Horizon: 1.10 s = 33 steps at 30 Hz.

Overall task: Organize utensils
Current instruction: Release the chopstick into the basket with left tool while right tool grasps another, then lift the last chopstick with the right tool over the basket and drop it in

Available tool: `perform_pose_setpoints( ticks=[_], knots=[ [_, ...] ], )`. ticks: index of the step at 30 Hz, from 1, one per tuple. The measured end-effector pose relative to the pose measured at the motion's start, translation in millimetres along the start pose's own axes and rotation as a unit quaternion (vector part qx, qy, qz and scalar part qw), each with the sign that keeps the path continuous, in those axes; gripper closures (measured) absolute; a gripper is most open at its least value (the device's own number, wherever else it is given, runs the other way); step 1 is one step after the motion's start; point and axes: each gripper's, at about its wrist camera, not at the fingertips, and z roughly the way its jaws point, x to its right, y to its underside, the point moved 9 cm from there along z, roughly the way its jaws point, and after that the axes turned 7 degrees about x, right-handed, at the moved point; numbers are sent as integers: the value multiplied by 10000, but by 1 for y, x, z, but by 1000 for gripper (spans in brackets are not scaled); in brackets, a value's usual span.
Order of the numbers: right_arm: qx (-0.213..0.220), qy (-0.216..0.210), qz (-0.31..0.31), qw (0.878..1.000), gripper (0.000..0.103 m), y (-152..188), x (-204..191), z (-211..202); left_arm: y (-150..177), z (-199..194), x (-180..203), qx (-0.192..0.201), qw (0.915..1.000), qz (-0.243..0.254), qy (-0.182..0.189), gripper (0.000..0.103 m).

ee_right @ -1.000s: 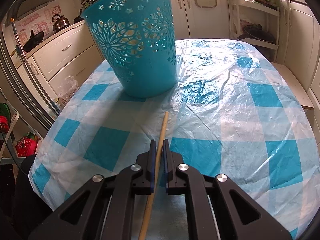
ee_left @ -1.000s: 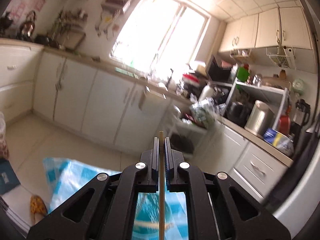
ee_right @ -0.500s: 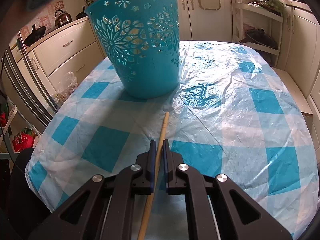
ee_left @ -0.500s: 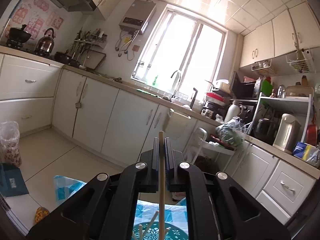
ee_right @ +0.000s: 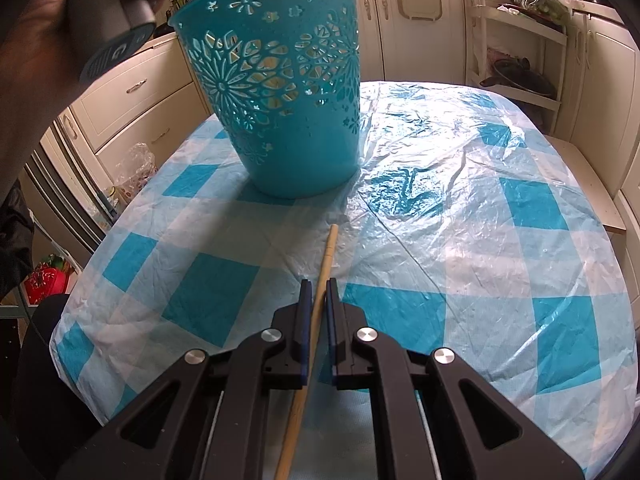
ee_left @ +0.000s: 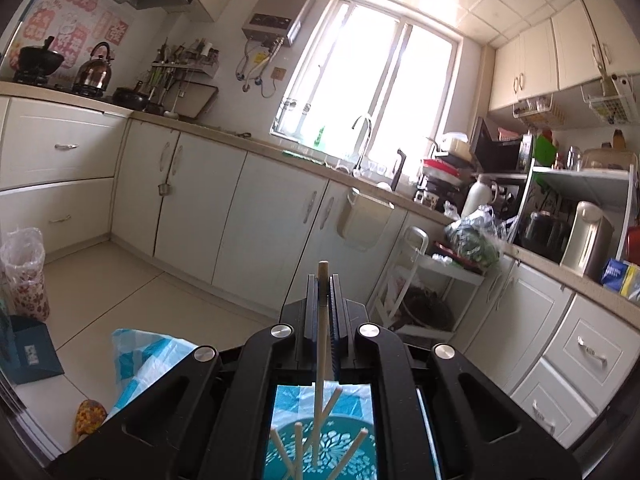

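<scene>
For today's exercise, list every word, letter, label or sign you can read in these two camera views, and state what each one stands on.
"G": on the round end cap of the grey handle gripped by the hand.
Pink wall stickers beside the kettle: red characters, too blurred to read.
Blue packet on the counter: print too small to read.

Both grippers are matte black plastic: the left gripper [ee_left: 324, 292] and right gripper [ee_right: 315, 300] each have two angular linkage arms with cut-out slots, joined by round silver screws. The right one's flat fingers [ee_right: 305, 320] show blue pads. At the upper left of the right view, a bare hand [ee_right: 36, 32] with brownish skin wraps a grey handle [ee_right: 110, 12] with a dark ribbed end cap.
</scene>
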Motion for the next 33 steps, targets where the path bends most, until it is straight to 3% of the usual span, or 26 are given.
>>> perform_pose_setpoints(
  ticks=[3,8,11,16,19,23,27,30,33],
  knots=[
    [-1,10,-17,10000,95,0,0,1,9,0,-1,-166,9998,123,-8,98],
    [5,36,-51,10000,95,0,-1,1,31,4,-4,-772,9961,437,14,98],
    [-2,14,-8,10000,95,0,0,0,34,-3,-10,-881,9949,487,-15,96],
    [-7,114,-27,9999,94,-1,-1,0,22,-32,-35,-719,9968,301,-202,62],
    [3,134,-55,9999,81,-4,-4,4,18,-54,-55,-674,9971,158,-308,59],
    [-53,298,-137,9994,77,-8,-6,10,32,-82,-79,-865,9954,28,-404,55],
    [-183,535,-415,9975,86,-8,-7,10,55,-97,-96,-1196,9918,-46,-445,55],
    [-323,443,-407,9977,96,-4,-5,5,75,-111,-106,-1431,9887,-59,-452,54],
    [-364,305,-115,9988,97,1,2,-2,93,-121,-113,-1644,9854,-27,-444,54]
  ],
)
